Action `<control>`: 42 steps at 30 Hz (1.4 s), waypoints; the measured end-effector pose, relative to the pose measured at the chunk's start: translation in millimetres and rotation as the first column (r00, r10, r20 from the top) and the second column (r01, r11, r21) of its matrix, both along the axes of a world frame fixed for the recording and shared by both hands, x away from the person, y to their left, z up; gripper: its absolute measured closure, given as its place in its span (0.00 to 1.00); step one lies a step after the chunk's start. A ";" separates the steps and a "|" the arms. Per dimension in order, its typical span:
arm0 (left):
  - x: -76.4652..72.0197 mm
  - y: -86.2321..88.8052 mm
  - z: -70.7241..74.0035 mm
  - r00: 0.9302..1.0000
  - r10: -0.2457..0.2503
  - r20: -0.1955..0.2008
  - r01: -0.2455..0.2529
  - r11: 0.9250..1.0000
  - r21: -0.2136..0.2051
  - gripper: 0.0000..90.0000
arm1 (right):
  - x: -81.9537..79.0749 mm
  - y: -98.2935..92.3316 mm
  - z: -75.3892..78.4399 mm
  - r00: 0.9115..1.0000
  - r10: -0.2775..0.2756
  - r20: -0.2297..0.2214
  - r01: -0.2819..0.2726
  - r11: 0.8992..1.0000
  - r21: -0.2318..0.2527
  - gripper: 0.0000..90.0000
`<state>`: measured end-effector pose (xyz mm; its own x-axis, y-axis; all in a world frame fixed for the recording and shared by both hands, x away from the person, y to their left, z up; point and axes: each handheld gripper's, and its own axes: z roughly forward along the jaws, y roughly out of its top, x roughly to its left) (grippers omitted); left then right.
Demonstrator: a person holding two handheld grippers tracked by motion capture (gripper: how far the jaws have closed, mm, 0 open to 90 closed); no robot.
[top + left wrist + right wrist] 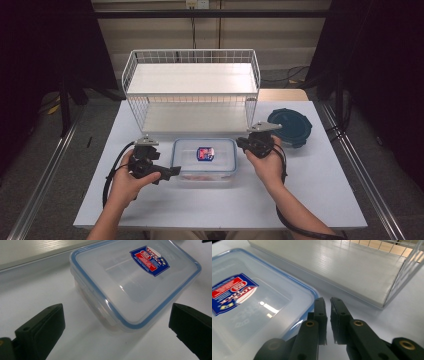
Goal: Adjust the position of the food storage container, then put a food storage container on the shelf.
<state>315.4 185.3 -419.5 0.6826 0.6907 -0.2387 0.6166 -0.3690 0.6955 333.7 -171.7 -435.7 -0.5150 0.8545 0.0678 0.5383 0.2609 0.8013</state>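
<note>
Item, left: my left claw (172,171), black, matte, blocky pads; jaws set wide apart and holding nothing, level with the worktop (310,200), a smooth white sheet.

Item, just ahead of the left claw and between my two claws: food container (204,159). Rectangular with rounded corners, clear glossy plastic, the lid seated and edged by a thin blue seal. A blue and red printed label (205,153) sits on the lid's recessed centre panel. In the left gripper view the container's near corner lies between the spread jaws, untouched; faint pinkish contents show through the wall, too blurred to identify.

Item, right: my right claw (241,144), black with brass-coloured pivot pins; jaws nearly closed, a narrow slit between the ribbed pads, nothing gripped. Its tips sit just beside the container's right edge.

Item, beyond both claws: shelf rack (192,85), white wire mesh, two flat pale boards.

Item, right of the right claw: round lid (292,125), dark teal, lying flat.
</note>
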 end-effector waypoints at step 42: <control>13.3 5.3 -28.3 0.968 0.206 -0.144 -0.232 0.953 -0.197 0.22 | -39.5 -5.1 -35.4 0.980 0.000 -0.198 0.096 0.877 0.471 0.34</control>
